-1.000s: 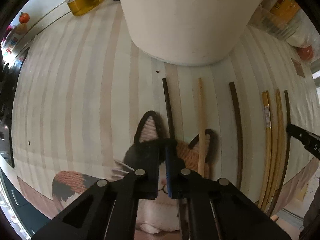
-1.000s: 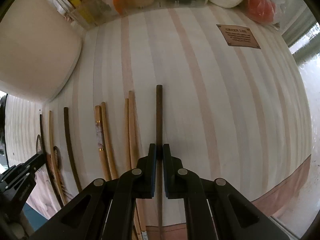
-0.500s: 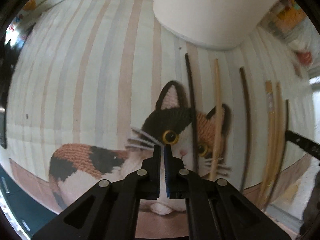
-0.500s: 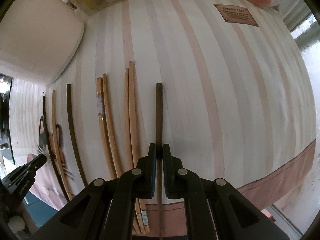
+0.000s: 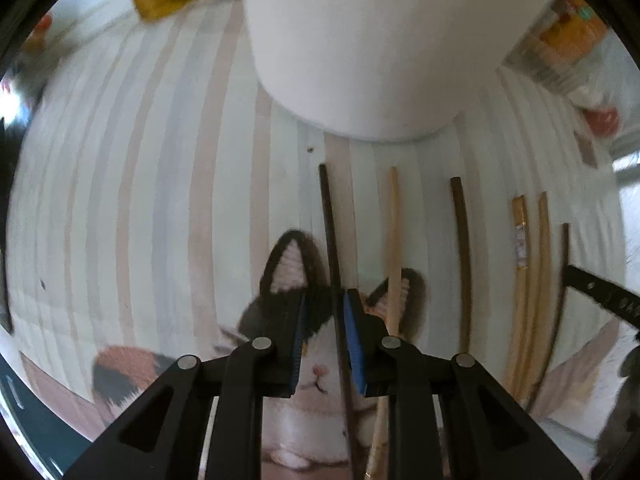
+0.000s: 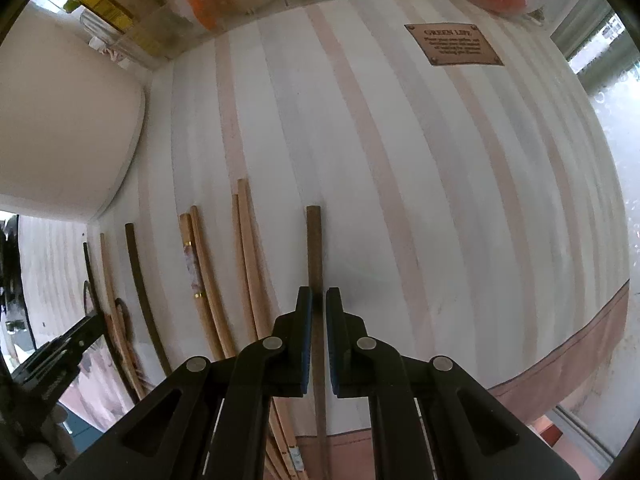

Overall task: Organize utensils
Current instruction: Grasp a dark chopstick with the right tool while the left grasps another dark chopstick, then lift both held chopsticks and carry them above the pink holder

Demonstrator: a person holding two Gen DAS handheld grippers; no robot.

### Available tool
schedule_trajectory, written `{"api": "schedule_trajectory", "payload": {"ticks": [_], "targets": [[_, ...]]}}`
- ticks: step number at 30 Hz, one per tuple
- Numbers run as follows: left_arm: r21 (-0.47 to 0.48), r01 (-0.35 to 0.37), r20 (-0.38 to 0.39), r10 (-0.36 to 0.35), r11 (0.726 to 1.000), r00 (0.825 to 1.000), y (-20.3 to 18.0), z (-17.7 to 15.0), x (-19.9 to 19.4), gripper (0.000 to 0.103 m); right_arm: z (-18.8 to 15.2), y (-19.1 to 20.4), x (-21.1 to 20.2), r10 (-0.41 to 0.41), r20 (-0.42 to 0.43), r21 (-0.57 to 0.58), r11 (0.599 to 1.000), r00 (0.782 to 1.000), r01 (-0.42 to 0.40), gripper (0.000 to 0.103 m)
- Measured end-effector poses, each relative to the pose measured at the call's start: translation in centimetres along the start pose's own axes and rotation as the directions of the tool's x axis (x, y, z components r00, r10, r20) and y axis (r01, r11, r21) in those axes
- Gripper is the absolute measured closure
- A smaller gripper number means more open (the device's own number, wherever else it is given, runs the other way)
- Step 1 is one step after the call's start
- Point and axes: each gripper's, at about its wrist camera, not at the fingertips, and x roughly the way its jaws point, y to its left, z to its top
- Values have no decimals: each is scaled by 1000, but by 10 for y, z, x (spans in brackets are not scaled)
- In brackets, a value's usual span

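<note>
Chopsticks lie in a row on the striped mat covering the counter (image 6: pixel 460 208), all roughly parallel, just in front of a large white container (image 5: pixel 360 48); the right hand-held gripper (image 6: pixel 319 304) has its jaws narrowed around a dark brown chopstick (image 6: pixel 313 240) at the right end of the row, apparently pinching it, though contact on both sides is hard to confirm; the left hand-held gripper (image 5: pixel 325 312) is partly open, its jaws straddling a thin black chopstick (image 5: pixel 328 216) that crosses the mat's cat picture (image 5: pixel 296 264), with a pale wooden chopstick (image 5: pixel 393 224) just beside it; the step in hand looks like pairing matching sticks; next, the left jaws would need to close squarely on the black stick before any lift, keeping clear of its pale neighbour
</note>
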Motion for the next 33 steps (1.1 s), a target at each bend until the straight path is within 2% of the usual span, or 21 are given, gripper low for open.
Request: {"api": "schedule_trajectory", "payload": {"ticks": [2,5,8,13,17,18,20,22,24,25,26,28,31,33], "targets": [[20,-33,16,33,999,999,-2,0,1,98,2,2,4,-11,-3,-10,1000,1000,11,95],[14,-33,16,33,999,999,-8,-3,7,99,2,9,5,-44,14,-63,997,999,45,96],[0,-25,-3,25,1000,1000,5,-11,5,99,2,17,4,-68,22,-106,992,997,70,96],[-5,-12,-26,12,1000,1000,20,-23,6,99,-8,21,5,-46,-29,-153,987,999,41,96],[-30,-3,-24,2,1000,1000,25,-14,3,95,3,25,7,-49,-26,-143,989,998,45,95],[-34,1,-25,-1,999,1000,21,-24,-1,94,6,27,8,-69,-14,-151,986,998,66,94],[-22,-10,-17,10,1000,1000,20,-10,-2,94,9,35,10,-121,24,-173,977,992,124,87],[-1,-32,-5,32,999,999,14,-3,0,94,14,41,10,-147,47,-184,971,988,153,85],[15,-47,11,47,999,999,6,5,1,95,16,45,11,-147,55,-177,972,988,154,86],[16,-47,15,47,999,999,4,7,1,97,17,48,11,-131,53,-179,974,990,139,94],[19,-50,16,50,999,999,3,7,0,100,10,50,9,-135,55,-181,973,989,143,95],[23,-53,15,53,998,998,0,7,0,100,10,51,8,-140,62,-187,971,988,149,96],[17,-49,38,48,999,998,-4,0,-11,100,1,55,10,-93,71,-173,979,993,104,96],[13,-41,58,41,999,998,-8,-2,-22,100,-15,39,-2,-58,90,-165,984,994,72,96]]}}
